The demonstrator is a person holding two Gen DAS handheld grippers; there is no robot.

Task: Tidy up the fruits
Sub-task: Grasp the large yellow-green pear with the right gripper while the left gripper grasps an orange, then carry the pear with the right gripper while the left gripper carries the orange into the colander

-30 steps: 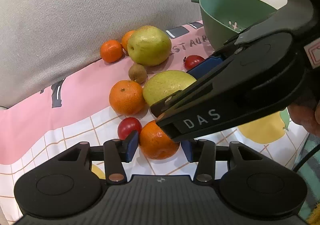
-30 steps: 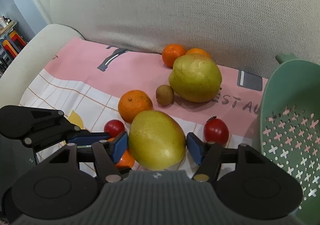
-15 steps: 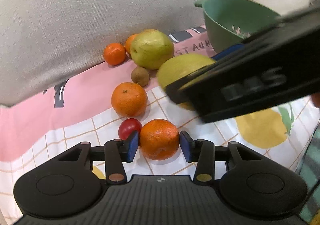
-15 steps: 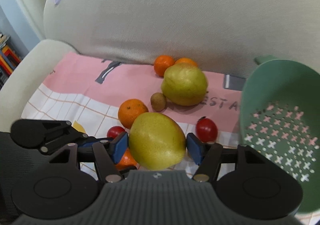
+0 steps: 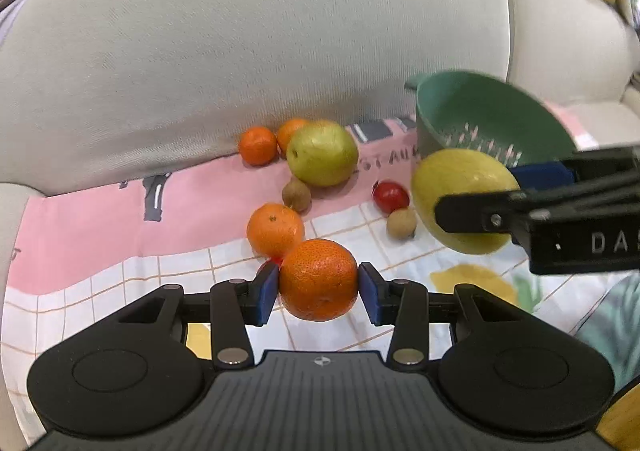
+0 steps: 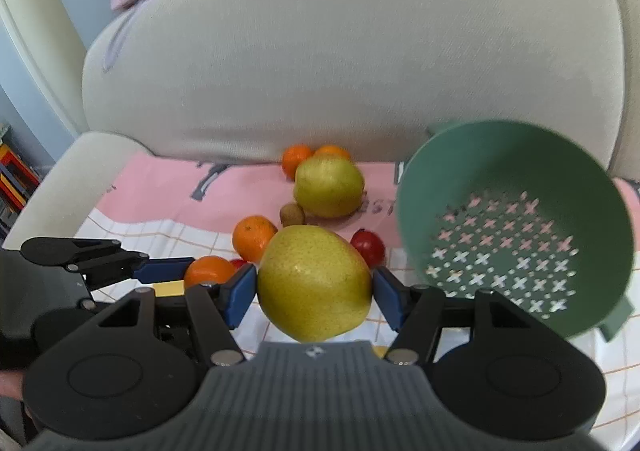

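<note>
Your left gripper (image 5: 319,288) is clamped on an orange (image 5: 318,279), both blue pads (image 5: 267,293) pressed to its sides; the fruit is lifted clear of the cloth (image 5: 120,227).

Your right gripper (image 6: 314,293) is clenched around a large yellow-green pear (image 6: 315,283), pads touching it left and right. In the left wrist view that pear (image 5: 464,199) hangs in the air just in front of the green colander (image 5: 480,111), near its rim.

The colander (image 6: 516,219) sits tilted on the sofa seat at the right, mouth toward the cameras, cross-shaped holes showing in its base. Nothing visible inside it.

Still on the cloth:
- second pear (image 5: 322,153) near the back cushion (image 5: 240,51), with two small oranges (image 5: 258,145) just behind it, against the cushion
- a kiwi (image 5: 296,193) touching or just beside that pear's front
- another orange (image 5: 275,229) just behind the held one
- a red tomato (image 5: 391,196) and a second kiwi (image 5: 401,224) close together, between the resting pear and the held pear
- a sliver of red fruit (image 5: 276,261) peeking out behind the left pad; too hidden to identify for sure

From the right wrist view the left gripper (image 6: 160,271) sits low at the left, near the right gripper's left finger.
</note>
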